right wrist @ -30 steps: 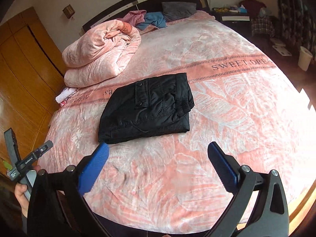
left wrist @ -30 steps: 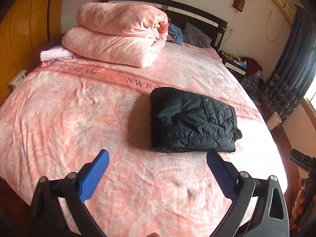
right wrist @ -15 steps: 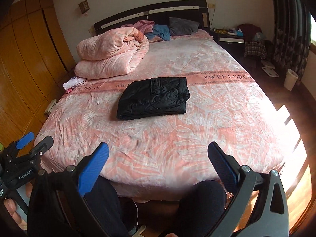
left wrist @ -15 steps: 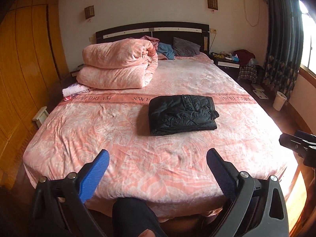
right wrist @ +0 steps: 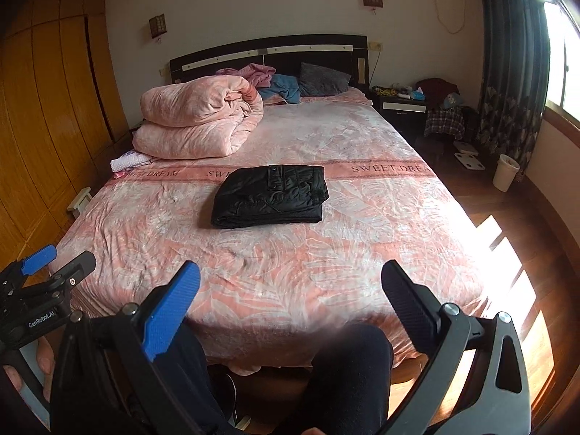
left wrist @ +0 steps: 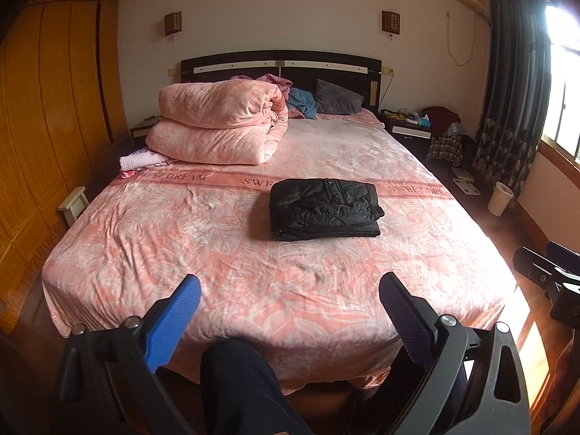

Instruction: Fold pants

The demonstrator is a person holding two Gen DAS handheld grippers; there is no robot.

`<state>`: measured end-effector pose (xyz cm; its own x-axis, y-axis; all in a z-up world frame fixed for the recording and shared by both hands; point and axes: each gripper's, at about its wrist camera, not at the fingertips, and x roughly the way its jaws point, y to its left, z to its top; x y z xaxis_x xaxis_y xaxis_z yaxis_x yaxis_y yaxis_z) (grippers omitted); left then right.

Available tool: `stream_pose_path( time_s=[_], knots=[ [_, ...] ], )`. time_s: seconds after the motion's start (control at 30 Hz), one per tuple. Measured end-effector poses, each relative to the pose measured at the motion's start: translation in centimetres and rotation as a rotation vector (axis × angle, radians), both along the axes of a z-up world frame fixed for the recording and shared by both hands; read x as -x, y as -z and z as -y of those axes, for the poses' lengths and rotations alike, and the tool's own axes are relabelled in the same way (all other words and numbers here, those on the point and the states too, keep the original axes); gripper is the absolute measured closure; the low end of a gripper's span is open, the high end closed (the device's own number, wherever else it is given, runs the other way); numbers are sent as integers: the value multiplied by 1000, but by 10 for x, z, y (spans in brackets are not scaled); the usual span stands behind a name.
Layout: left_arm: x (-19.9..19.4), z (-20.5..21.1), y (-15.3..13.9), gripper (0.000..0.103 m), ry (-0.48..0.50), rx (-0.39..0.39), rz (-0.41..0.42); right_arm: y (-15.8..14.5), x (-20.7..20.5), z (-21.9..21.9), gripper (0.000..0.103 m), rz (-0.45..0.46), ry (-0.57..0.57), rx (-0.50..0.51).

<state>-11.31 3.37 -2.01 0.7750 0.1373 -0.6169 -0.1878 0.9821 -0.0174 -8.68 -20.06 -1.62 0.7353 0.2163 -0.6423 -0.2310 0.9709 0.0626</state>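
Left wrist view showed the left gripper (left wrist: pixel 290 311) with its blue-padded fingers (left wrist: pixel 174 320) spread wide, holding and touching nothing, above the near edge of the bed (left wrist: pixel 253 290). The black pants (left wrist: pixel 324 208) lay folded into a compact rectangle near the middle of the bed, well apart from both grippers. Right wrist view showed the right gripper (right wrist: pixel 290 310) likewise spread wide and empty, with the person's dark-clad knees (right wrist: pixel 348 366) below it.
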Motion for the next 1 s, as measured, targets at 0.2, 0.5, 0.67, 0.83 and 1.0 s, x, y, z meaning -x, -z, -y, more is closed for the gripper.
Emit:
stream_pose_path(
  time_s=[0.2, 0.5, 0.67, 0.83, 1.0],
  knots=[
    [4, 1, -1, 4, 9, 1, 1, -4, 6, -10, 3, 9, -12, 14],
    [-3, -7, -3, 4, -9, 17, -9, -7, -5, -22, 3, 24, -20, 49],
    [-3, -7, -2, 4, -10, 16, -10, -5, -18, -24, 3, 6, -27, 53],
    [-9, -10, -1, 4, -8, 27, -23, -5, -25, -26, 3, -4, -31, 60],
    [-16, -13, -2, 4, -8, 38, -32, -5, -32, -24, 3, -2, -27, 64]
  ],
)
